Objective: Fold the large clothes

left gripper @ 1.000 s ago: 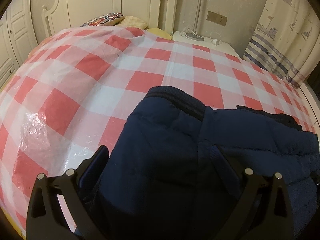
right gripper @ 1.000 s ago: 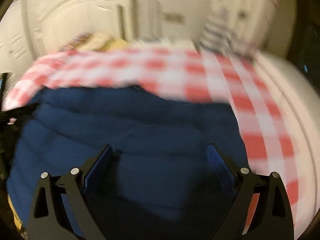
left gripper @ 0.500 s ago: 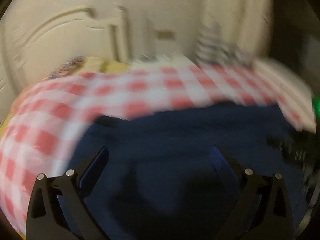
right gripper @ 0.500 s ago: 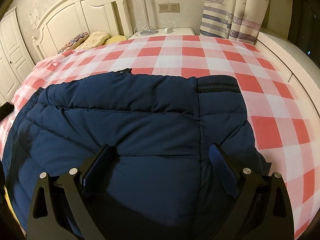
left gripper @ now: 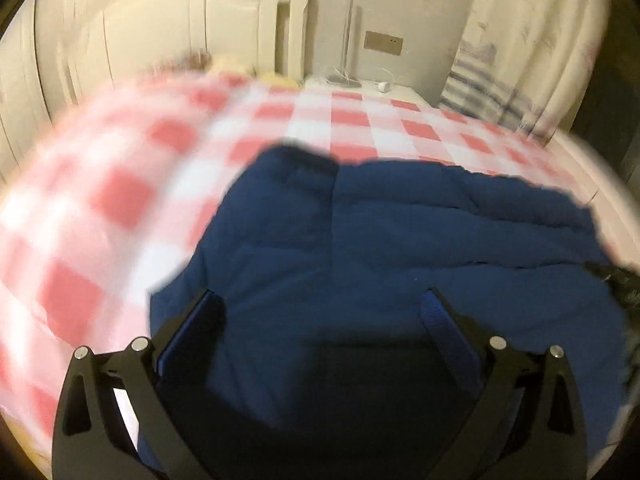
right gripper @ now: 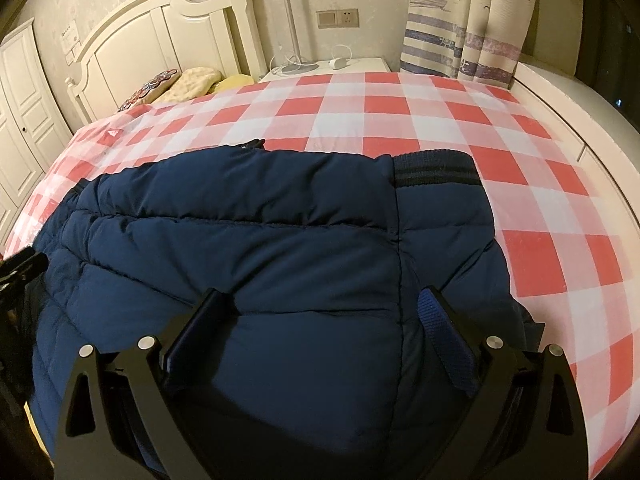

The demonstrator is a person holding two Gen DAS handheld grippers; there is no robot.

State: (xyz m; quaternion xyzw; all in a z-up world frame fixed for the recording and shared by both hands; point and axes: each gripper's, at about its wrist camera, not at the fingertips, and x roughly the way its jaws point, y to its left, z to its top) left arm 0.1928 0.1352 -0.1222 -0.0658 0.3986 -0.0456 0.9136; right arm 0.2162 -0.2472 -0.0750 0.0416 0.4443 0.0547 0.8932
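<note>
**Blue padded jacket lies on the checked bed, both grippers spread over it**

A dark blue padded jacket (right gripper: 280, 264) lies flat on the red-and-white checked cover (right gripper: 400, 120) of the bed, at the cover's near end. Its ribbed cuff (right gripper: 436, 170) lies at the jacket's far edge, toward the headboard (right gripper: 168, 36).

The right gripper (right gripper: 320, 308) stands over the jacket's near part with its fingers (right gripper: 448, 336) wide apart and padded cloth bulging between them; nothing is pinched. The left gripper (left gripper: 320, 304) is over the jacket (left gripper: 400, 240) too, its fingers (left gripper: 444, 328) equally wide, closing on nothing. The left view is blurred, most strongly across the cover (left gripper: 100, 200) left of the jacket.

Beyond the jacket, pillows (right gripper: 188, 82) rest against the headboard. Right of the headboard stands a white nightstand (right gripper: 360, 66) with a lamp base and cable on it, a wall socket (right gripper: 338, 18) above it, and a striped curtain (right gripper: 460, 20) further right. A white wardrobe (right gripper: 20, 112) stands left of the headboard.
</note>
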